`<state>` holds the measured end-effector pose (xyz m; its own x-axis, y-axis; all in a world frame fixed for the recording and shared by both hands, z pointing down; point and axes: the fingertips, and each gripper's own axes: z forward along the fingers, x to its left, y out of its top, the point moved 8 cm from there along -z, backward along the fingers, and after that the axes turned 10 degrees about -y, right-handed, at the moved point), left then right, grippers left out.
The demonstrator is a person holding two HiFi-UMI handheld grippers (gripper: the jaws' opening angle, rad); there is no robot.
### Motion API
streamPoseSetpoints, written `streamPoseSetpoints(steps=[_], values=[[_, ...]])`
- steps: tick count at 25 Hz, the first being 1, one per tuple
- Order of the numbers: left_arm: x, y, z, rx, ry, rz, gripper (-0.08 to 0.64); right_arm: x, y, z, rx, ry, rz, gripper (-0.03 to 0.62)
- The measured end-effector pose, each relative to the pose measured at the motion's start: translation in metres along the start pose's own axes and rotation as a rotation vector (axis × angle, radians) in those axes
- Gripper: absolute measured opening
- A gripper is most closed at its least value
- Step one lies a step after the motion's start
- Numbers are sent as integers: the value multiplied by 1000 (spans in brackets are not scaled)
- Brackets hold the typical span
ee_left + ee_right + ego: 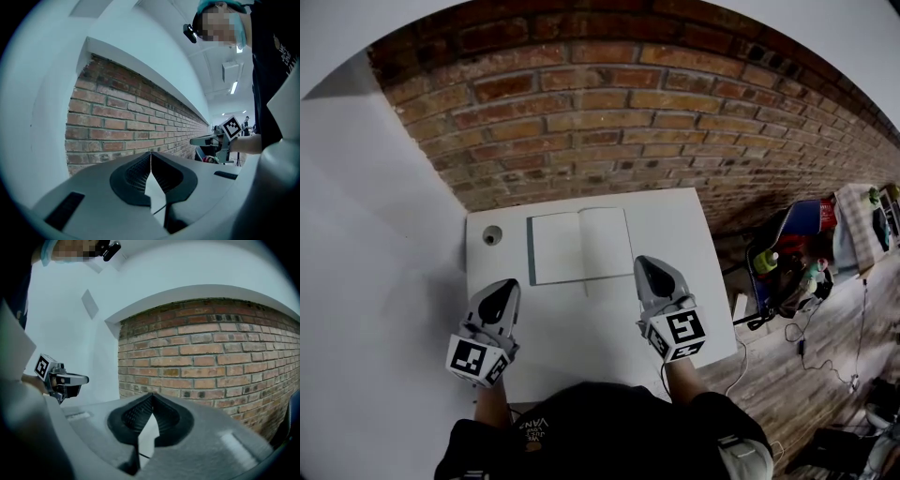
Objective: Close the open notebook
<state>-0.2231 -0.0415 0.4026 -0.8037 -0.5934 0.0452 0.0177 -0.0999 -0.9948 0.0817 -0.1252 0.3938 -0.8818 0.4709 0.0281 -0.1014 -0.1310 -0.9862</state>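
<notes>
Outside the notebook (579, 246) corners, left tongs (501, 292) and right tongs (650, 267) hover.

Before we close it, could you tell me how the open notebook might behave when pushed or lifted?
The notebook lies flat and thin, so probably light; it may slide on the smooth white table when pushed. Its pages look like paper, likely floppy if lifted.

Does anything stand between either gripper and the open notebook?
Nothing visible does. Only bare table lies between the notebook and the left gripper and right gripper. The small round fitting sits left of the notebook, off both paths.
</notes>
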Motion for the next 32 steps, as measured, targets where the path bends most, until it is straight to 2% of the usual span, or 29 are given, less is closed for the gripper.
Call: streamPoseSetpoints(steps=[11, 19, 32], values=[[26, -40, 28, 87, 31, -33, 11, -12, -34, 49, 58, -3, 24, -2], [43, -65, 48, 115, 19, -60, 11, -20, -59, 76, 86, -11, 41, -2], [58, -109, 71, 223, 52, -89, 11, -24, -111, 117, 206, 8, 5, -3]])
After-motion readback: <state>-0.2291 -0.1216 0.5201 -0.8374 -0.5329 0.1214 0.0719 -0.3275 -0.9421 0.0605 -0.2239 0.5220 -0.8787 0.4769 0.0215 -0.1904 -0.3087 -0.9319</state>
